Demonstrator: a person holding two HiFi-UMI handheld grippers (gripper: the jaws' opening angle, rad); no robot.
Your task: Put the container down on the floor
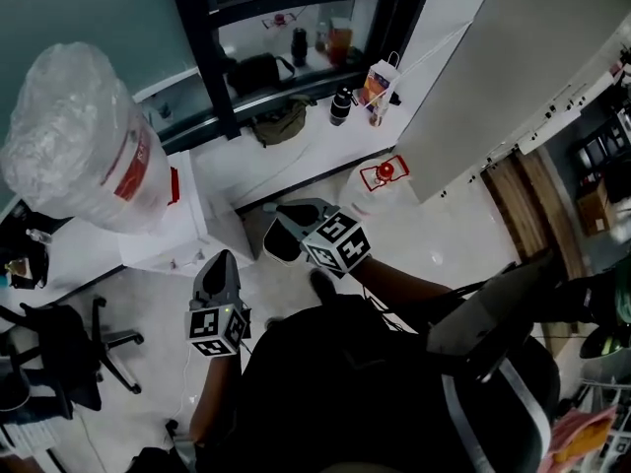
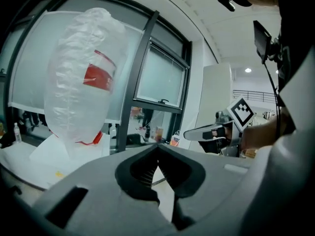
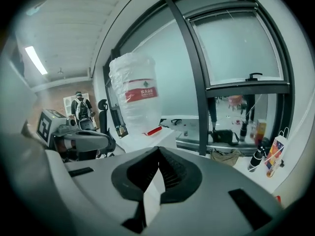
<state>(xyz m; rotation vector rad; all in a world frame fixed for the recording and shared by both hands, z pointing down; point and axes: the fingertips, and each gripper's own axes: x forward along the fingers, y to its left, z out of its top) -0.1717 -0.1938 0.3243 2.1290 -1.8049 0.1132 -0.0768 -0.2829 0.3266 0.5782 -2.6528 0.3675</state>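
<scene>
Two closed, empty grippers are what I have in hand. Farthest left, a plastic-wrapped water jug sits upside down on a white dispenser; it plays no part here. Next, my left gripper has its jaws together with nothing between them. My right gripper is the same, pads pressed tight and nothing held. Further right, the container, clear with a red handle, stands upright on the floor, near the foot of the window ledge and well apart from both grippers. I judge the set-down finished, with nothing left but to back away.
</scene>
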